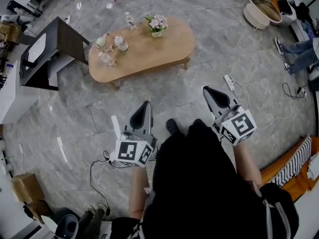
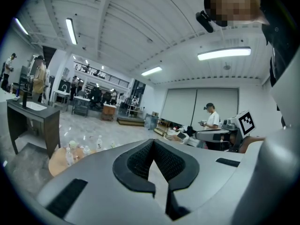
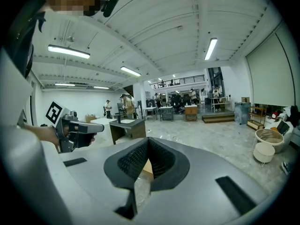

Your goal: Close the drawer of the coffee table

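Observation:
The oval wooden coffee table (image 1: 164, 51) stands on the grey floor ahead of me, with bottles (image 1: 119, 43) and a small flower pot (image 1: 157, 25) on its top. No drawer shows in the head view. My left gripper (image 1: 146, 104) is held in the air well short of the table, shut and empty. My right gripper (image 1: 207, 88) is also shut and empty, off the table's near right end. In the left gripper view the left gripper (image 2: 152, 142) has its jaws together, with the coffee table (image 2: 57, 162) low at the left. The right gripper (image 3: 147, 140) shows the same shut jaws.
A dark desk (image 1: 56, 43) stands left of the table. A power strip (image 1: 230, 82) with cables lies on the floor by my right gripper. A round white basket (image 1: 261, 9) and a seated person's legs (image 1: 298, 52) are at the far right. A cardboard box (image 1: 25, 188) sits lower left.

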### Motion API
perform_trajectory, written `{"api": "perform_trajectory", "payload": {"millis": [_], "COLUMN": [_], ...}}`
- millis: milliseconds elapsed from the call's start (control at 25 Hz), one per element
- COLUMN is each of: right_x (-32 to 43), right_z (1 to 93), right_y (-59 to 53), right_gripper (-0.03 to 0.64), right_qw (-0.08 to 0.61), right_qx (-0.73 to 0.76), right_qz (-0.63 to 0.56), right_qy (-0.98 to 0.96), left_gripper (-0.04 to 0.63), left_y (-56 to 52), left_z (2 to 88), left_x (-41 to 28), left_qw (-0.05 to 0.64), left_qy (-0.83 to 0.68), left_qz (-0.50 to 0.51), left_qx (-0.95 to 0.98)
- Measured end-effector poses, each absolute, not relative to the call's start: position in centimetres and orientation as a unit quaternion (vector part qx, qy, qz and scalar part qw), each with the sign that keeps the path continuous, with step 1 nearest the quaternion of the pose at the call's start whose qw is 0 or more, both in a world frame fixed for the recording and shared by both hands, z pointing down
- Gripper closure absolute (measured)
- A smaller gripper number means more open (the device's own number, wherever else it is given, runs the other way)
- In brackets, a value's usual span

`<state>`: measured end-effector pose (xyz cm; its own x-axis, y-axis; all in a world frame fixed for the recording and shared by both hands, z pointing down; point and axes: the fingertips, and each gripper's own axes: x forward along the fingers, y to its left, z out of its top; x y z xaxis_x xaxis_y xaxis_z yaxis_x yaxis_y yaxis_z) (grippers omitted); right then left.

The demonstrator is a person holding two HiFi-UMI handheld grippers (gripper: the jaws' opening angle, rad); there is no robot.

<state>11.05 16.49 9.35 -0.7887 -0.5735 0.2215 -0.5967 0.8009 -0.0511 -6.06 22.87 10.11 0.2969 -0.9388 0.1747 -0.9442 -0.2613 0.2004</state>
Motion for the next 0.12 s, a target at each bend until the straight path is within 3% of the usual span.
{"api": "perform_trajectory", "payload": {"millis": [120], "right_x": [10.87], "right_z": [9.55], "right_y": [16.84], "right_gripper": [0.604], "right_qw": [0.098], "right_qx": [0.309], "right_qz": [0.059], "right_qy": [-0.944], "left_gripper": [0.583], "left_y": [23.17], "left_z": [10.34], "left_x": [-6.37], "left_qw": [0.133], "left_qy": [-0.594], "left_qz": [0.010], "left_qx": [0.794]}}
